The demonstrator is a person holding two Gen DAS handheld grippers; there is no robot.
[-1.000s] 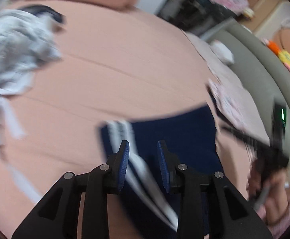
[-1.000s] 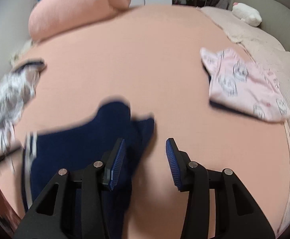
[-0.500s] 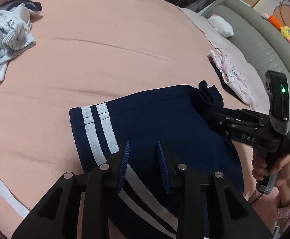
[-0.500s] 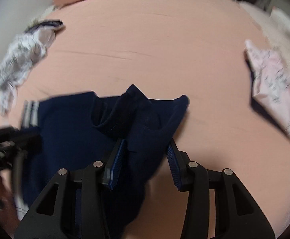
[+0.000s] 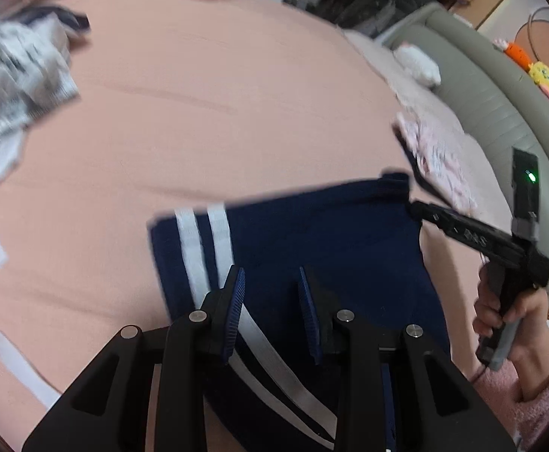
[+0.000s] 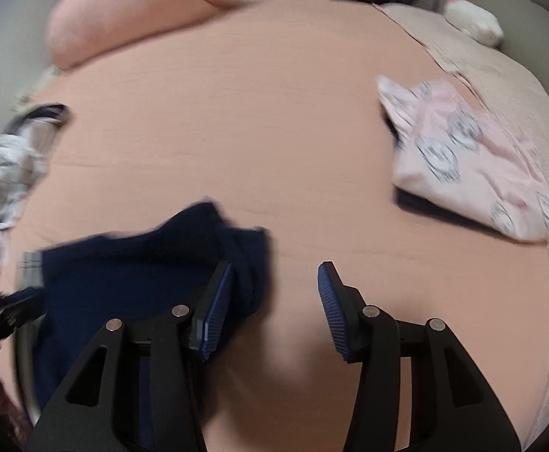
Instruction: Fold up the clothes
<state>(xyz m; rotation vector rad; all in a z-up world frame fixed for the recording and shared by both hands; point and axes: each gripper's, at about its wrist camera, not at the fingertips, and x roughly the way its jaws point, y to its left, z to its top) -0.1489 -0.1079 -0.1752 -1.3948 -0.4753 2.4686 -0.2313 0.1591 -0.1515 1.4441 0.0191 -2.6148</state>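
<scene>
While the navy garment (image 5: 312, 248) lies partly folded on the bed (image 5: 206, 120), the left hand-held gripper (image 5: 270, 312) hovers over it, jaws apart and empty. The right hand-held gripper (image 6: 270, 309), jaws just widening, holds nothing. One pink garment (image 6: 470, 162) looks folded; a grey-white heap (image 5: 14, 86) remains.

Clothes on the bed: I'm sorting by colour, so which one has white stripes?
The navy garment, lying under the left hand-held gripper; the pink and grey-white pieces are printed, not striped.
</scene>
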